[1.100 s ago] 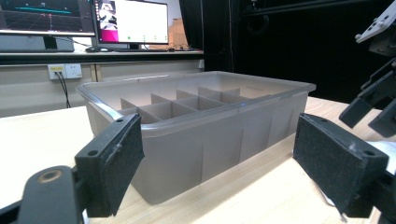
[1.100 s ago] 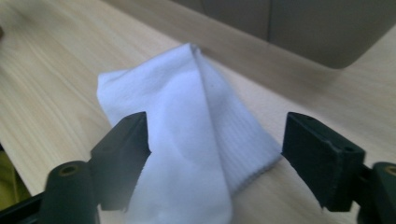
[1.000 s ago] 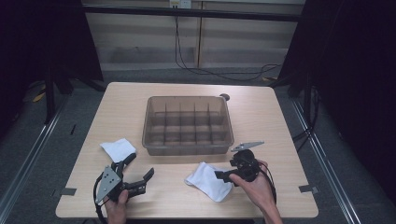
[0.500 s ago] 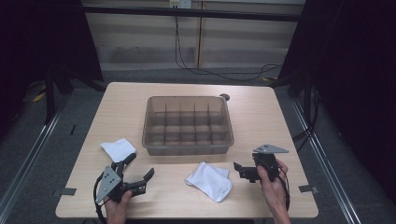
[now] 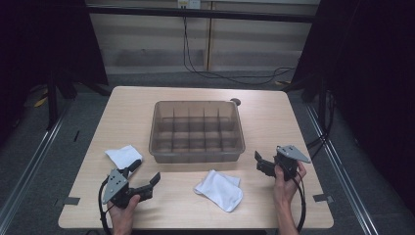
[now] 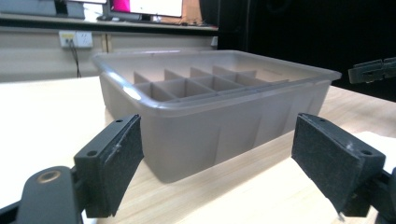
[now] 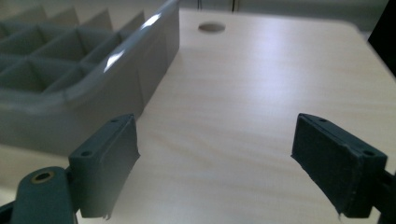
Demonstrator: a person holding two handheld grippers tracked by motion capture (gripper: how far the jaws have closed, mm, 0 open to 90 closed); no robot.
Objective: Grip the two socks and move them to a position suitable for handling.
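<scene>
A translucent grey divided bin (image 5: 195, 155) stands mid-table, its compartments bare. One white cloth (image 5: 220, 188) lies crumpled in front of it; another white cloth (image 5: 122, 155) lies at front left. My left gripper (image 5: 145, 173) rests open near the left cloth, aimed at the bin (image 6: 210, 107), with nothing between its jaws (image 6: 219, 158). My right gripper (image 5: 259, 164) hovers open to the right of the middle cloth, apart from it. Between its open jaws (image 7: 224, 158) there is bare tabletop, with the bin's corner (image 7: 70, 70) at left.
The wooden table (image 5: 274, 122) has a round cable hole (image 5: 236, 102) behind the bin's right corner. Dark curtains and floor rails flank the table. The other gripper (image 6: 373, 70) pokes into the left gripper view at far right.
My right gripper has drawn rightward away from the middle cloth's edge, which stays on the table. The left gripper has not moved.
</scene>
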